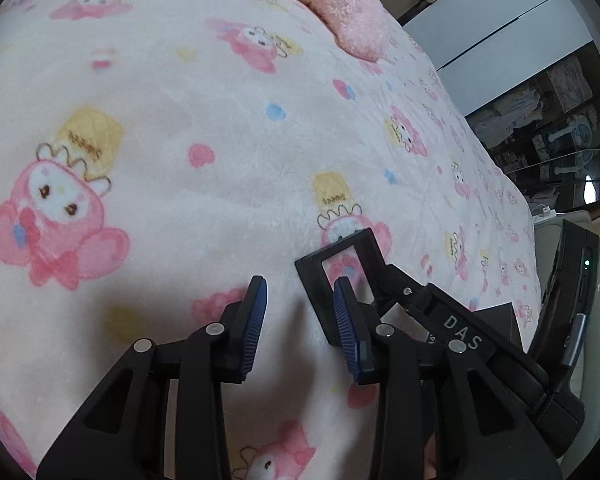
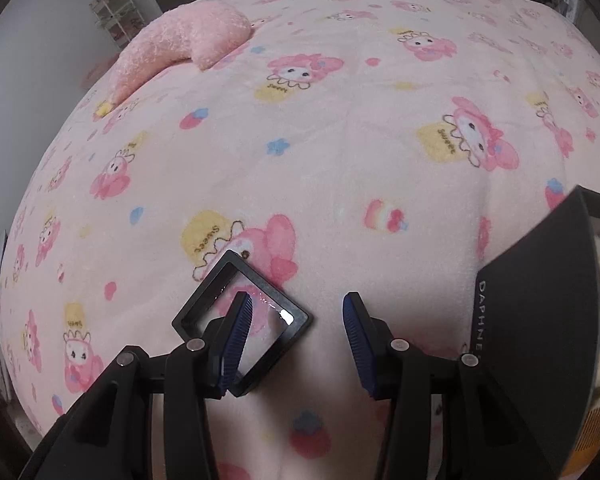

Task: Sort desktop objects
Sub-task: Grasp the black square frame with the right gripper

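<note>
Both hand-held grippers, left (image 1: 300,326) and right (image 2: 296,342), hung apart over the bed (image 2: 340,168), empty, approaching the black square frame (image 2: 204,308); next likely closing on its edge.

A pink cartoon-print blanket (image 2: 340,168) carries a fluffy pink pillow (image 2: 180,44); a black square frame (image 2: 204,292) lies nearer.

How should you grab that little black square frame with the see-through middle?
Pinch one black edge bar of the square frame from above. It lies flat on the soft blanket, so the jaws can straddle a bar, probably avoiding the clear window.
</note>
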A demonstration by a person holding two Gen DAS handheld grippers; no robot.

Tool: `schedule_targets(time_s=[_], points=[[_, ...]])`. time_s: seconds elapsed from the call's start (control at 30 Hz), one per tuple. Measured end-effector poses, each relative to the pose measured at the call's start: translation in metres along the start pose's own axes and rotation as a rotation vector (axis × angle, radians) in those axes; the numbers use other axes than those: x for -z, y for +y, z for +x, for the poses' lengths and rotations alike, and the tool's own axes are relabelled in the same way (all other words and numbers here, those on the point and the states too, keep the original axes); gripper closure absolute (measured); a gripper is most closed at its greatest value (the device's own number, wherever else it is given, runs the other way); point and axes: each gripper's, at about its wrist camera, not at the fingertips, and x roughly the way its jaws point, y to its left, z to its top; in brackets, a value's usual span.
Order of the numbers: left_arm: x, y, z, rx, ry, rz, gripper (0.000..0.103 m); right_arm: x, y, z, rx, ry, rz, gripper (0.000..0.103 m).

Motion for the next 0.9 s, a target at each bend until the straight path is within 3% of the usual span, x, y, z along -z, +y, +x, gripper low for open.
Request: schedule_targets(time_s=[0.1, 0.27, 0.37, 0.43, 0.5, 0.63, 0.77, 0.9], points=[[0.000, 0.007, 0.009, 0.043, 0.044, -0.060, 0.069, 0.001, 0.002, 0.017, -0.001, 0.039, -0.007, 0.060], [-0.004, 0.009, -0.008, -0.032, -0.067, -0.056, 0.070, 0.011, -0.006, 0.025, -0.097, 0.099, 0.059, 0.070], [-0.003, 0.013, -0.007, -0.011, -0.041, -0.080, 0.070, 0.025, -0.006, 0.020, -0.236, 0.188, 0.075, 0.074], [-0.001, 0.014, -0.007, -0.041, -0.042, -0.081, 0.070, 0.037, -0.005, 0.016, -0.305, 0.241, 0.074, 0.074], [-0.002, 0.014, -0.008, -0.056, -0.052, -0.082, 0.070, 0.038, -0.006, 0.006, -0.283, 0.221, 0.061, 0.074], [0.000, 0.016, 0.004, -0.090, -0.006, -0.082, 0.070, 0.028, -0.002, -0.012, -0.155, 0.084, -0.004, 0.074], [0.001, 0.016, 0.007, -0.079, 0.010, -0.090, 0.070, 0.023, 0.001, 0.010, -0.148, 0.139, -0.022, 0.074], [0.003, 0.017, 0.012, -0.063, 0.039, -0.097, 0.070, 0.031, 0.000, 0.020, -0.201, 0.174, 0.005, 0.077]])
